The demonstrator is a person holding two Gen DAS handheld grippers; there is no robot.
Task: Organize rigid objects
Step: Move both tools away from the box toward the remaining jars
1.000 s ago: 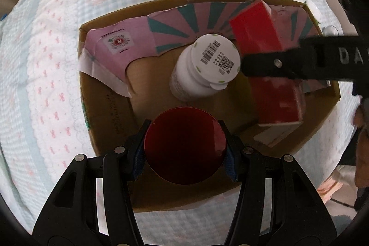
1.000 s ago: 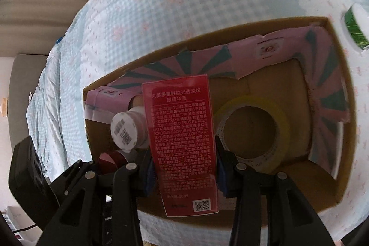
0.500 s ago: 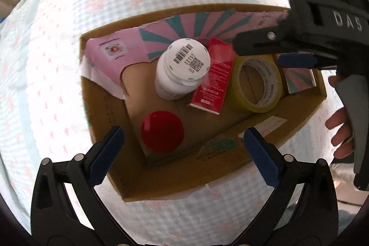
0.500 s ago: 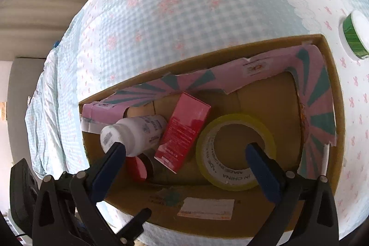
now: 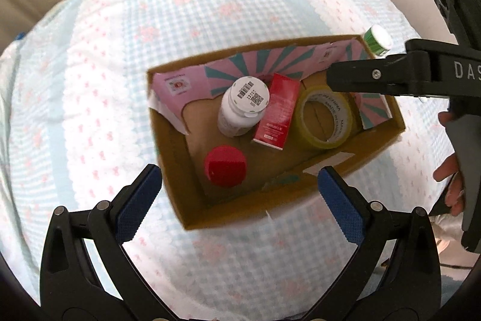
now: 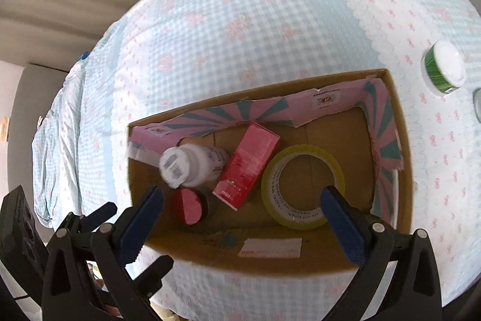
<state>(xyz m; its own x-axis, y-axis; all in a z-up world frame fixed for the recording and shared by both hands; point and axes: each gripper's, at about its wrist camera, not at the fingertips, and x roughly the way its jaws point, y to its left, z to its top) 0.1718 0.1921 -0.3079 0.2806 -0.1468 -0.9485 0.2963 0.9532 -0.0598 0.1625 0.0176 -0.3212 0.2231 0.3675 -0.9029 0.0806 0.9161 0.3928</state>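
An open cardboard box (image 5: 300, 194) (image 6: 270, 257) sits on the checked bedcover. Inside lie a red-lidded jar (image 5: 225, 166) (image 6: 189, 206), a white bottle (image 5: 243, 107) (image 6: 192, 166), a red carton (image 5: 278, 110) (image 6: 248, 166) and a yellow tape roll (image 5: 326, 118) (image 6: 302, 187). My left gripper (image 5: 239, 196) is open and empty above the box's near side. My right gripper (image 6: 242, 214) is open and empty above the box; its body shows in the left wrist view (image 5: 390, 77).
A green-and-white jar (image 5: 377, 39) (image 6: 443, 66) stands on the bedcover just beyond the box's right corner. A pink and teal printed flap (image 6: 240, 113) lines the box's far wall. Curtains hang behind the bed.
Both grippers opened: the left let go of the red-lidded jar, the right let go of the red carton. Both then rose away from the box, which now looks smaller.
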